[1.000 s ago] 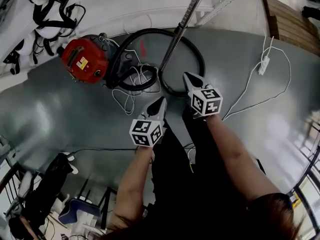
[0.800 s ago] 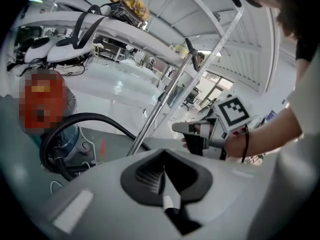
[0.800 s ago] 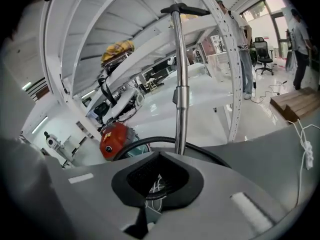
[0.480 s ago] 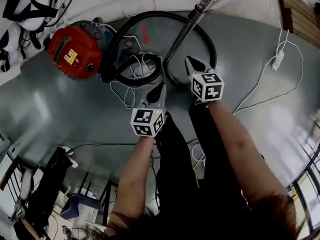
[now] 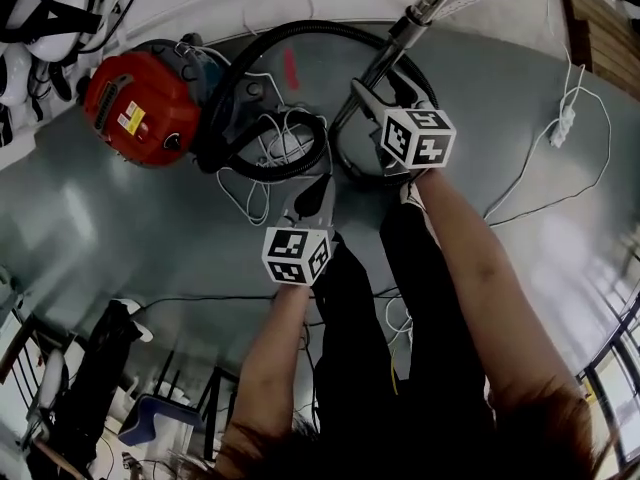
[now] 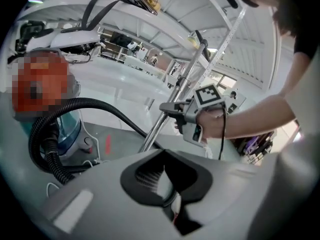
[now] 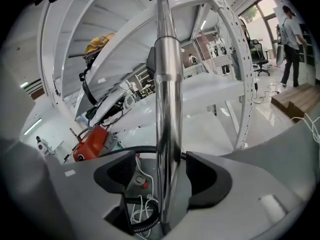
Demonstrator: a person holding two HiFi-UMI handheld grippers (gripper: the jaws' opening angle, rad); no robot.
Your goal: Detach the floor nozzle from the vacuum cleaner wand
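The chrome wand (image 5: pixel 395 43) slants down from the upper right towards the floor by the black hose (image 5: pixel 270 43). I cannot make out the floor nozzle at its lower end. My right gripper (image 5: pixel 388 86) has just been opening and now stands open around the wand (image 7: pixel 167 109). The tube runs upright between the jaws with a gap on each side. My left gripper (image 5: pixel 318 183) hovers lower and to the left, shut with nothing in it (image 6: pixel 162 184). The left gripper view shows the right gripper (image 6: pixel 167 109) at the wand (image 6: pixel 155 129).
The red vacuum canister (image 5: pixel 140 103) sits at the upper left with the hose looped beside it and white cable (image 5: pixel 270 158) tangled inside the loop. A white power strip (image 5: pixel 562 123) and its cord lie at the right. A wooden platform (image 5: pixel 600 18) is in the top right corner.
Both grippers have dropped lower. The right one moved forward onto the wand and its jaws opened around the tube. The left stayed shut.
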